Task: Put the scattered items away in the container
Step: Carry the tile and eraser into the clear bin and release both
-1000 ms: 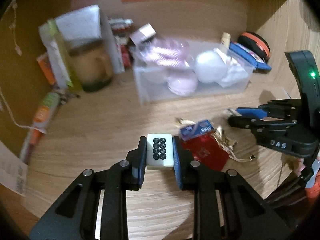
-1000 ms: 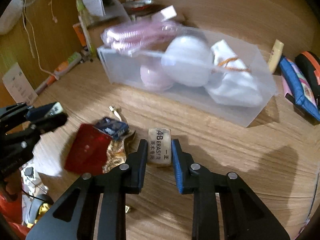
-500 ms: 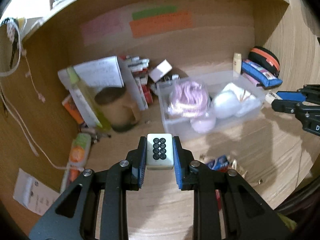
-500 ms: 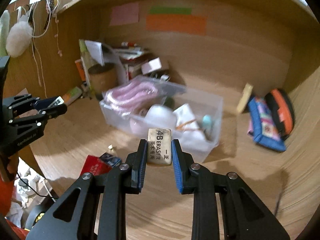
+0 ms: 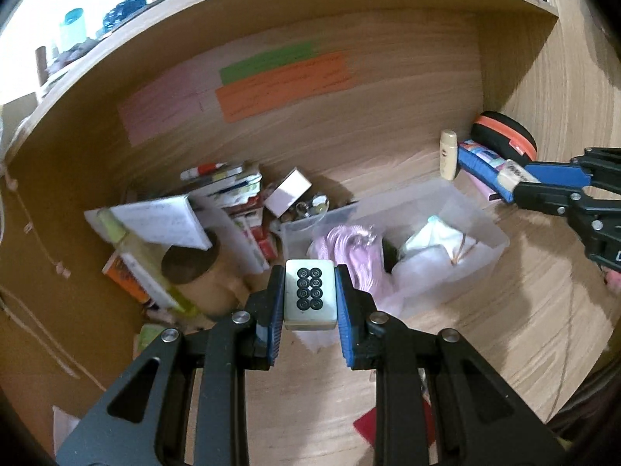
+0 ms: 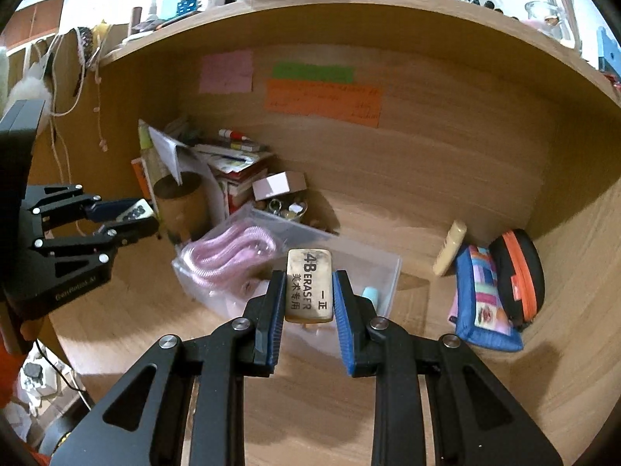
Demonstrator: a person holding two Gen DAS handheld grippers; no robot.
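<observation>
Presently aloft above the wooden worktop [image 6: 485, 388], short of the clear plastic container [image 5: 489, 240]: hard, slick white mahjong tile [image 5: 309, 294] pinched flank-to-flank in left gripper [image 5: 309, 303] jaws; grubby, slightly yielding beige 4B eraser [image 6: 309, 285] likewise clamped in right gripper [image 6: 308, 299] jaws.

We see a white tile [image 5: 309, 294] with eight black rings, a beige eraser [image 6: 309, 286] with black print, and at two o'clock green [image 6: 313, 72] and orange notes [image 6: 322, 103].

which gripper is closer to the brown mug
Left. The left gripper hangs just beside the brown mug; the right gripper is farther off, over the clear bin.
</observation>
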